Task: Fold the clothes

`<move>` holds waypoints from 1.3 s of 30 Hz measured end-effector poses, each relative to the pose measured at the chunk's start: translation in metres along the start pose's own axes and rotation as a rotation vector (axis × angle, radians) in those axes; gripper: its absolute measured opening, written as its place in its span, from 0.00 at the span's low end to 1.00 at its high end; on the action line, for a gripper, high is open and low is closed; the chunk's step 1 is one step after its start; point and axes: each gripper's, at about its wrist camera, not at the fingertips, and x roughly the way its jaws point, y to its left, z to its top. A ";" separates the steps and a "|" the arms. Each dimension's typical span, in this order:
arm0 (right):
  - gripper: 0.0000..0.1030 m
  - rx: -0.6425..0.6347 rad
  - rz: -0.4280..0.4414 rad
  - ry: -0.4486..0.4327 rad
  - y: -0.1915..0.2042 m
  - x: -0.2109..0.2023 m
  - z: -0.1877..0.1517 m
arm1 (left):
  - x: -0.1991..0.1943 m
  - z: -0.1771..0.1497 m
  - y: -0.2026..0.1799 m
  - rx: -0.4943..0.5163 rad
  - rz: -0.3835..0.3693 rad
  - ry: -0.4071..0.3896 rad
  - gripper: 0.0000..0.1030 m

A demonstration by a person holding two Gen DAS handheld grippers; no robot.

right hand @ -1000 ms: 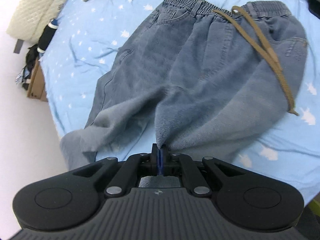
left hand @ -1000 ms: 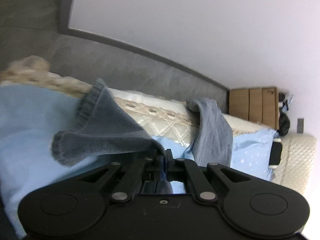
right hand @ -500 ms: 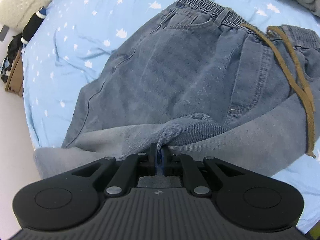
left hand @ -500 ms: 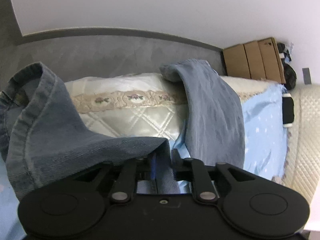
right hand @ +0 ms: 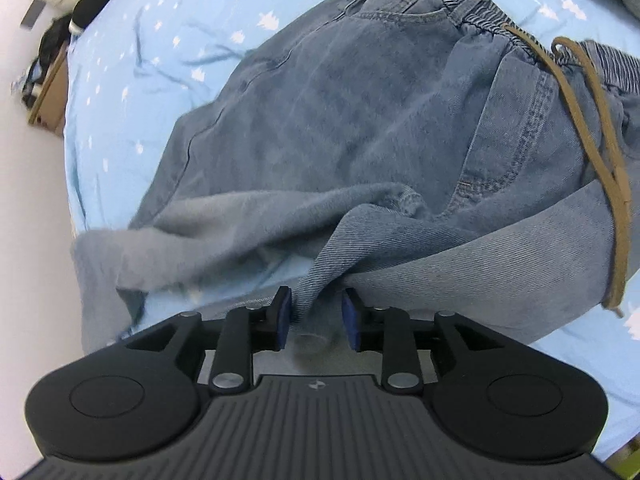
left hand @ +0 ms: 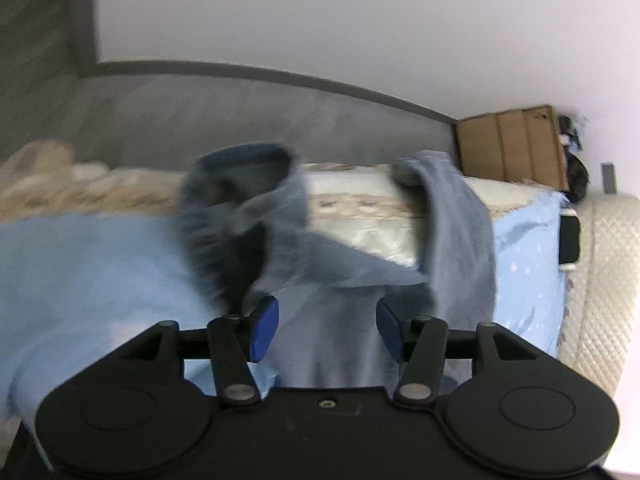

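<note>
As both grippers' jaws are opening, left gripper (left hand: 326, 326) and right gripper (right hand: 314, 318) release jeans (right hand: 360, 120), mid-frame on bed (right hand: 160, 20); denim still between right pads, legs folded toward waistband.

Jeans (right hand: 360, 128) flat on the bedsheet (right hand: 160, 32), legs folded back over the seat, cardboard box (left hand: 512, 144) behind the bed.
</note>
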 end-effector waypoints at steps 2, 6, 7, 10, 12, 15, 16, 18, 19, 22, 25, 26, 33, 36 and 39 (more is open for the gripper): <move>0.29 -0.026 -0.008 0.005 0.001 -0.001 -0.004 | -0.001 -0.003 0.010 -0.029 -0.016 -0.005 0.52; 0.29 -0.064 -0.020 0.016 0.003 -0.004 -0.012 | 0.003 -0.005 0.015 -0.102 -0.038 -0.006 0.52; 0.29 -0.077 -0.021 0.017 0.005 -0.006 -0.014 | 0.006 -0.004 0.012 -0.096 -0.034 -0.011 0.52; 0.29 -0.120 -0.022 0.016 0.008 -0.012 -0.019 | 0.019 0.001 0.000 -0.097 -0.023 -0.014 0.49; 0.29 -0.140 -0.022 0.015 0.009 -0.016 -0.021 | 0.026 0.005 -0.006 -0.105 -0.027 -0.013 0.47; 0.29 -0.155 -0.024 0.008 0.006 -0.024 -0.024 | 0.034 0.015 -0.025 -0.096 -0.052 -0.025 0.47; 0.29 -0.157 -0.025 0.005 0.005 -0.026 -0.025 | 0.036 0.019 -0.033 -0.090 -0.060 -0.032 0.47; 0.29 -0.153 -0.025 -0.001 0.001 -0.031 -0.027 | 0.042 0.030 -0.052 -0.050 -0.083 -0.034 0.47; 0.29 -0.150 -0.025 -0.005 -0.002 -0.033 -0.028 | 0.045 0.036 -0.061 -0.030 -0.094 -0.035 0.47; 0.29 -0.140 -0.028 -0.016 -0.010 -0.039 -0.032 | 0.055 0.052 -0.092 0.064 -0.088 -0.038 0.47; 0.29 -0.135 -0.033 -0.022 -0.018 -0.046 -0.038 | 0.068 0.068 -0.118 0.180 -0.059 -0.016 0.47; 0.29 -0.137 -0.036 -0.023 -0.021 -0.048 -0.039 | 0.075 0.076 -0.127 0.233 -0.037 0.004 0.47; 0.29 -0.165 -0.068 -0.022 -0.040 -0.060 -0.051 | 0.095 0.096 -0.148 0.466 0.124 0.125 0.50; 0.29 -0.153 -0.070 -0.022 -0.046 -0.061 -0.053 | 0.080 0.101 -0.141 0.488 0.117 0.118 0.53; 0.29 -0.151 -0.064 -0.025 -0.046 -0.062 -0.052 | 0.057 0.107 -0.129 0.495 0.111 0.081 0.55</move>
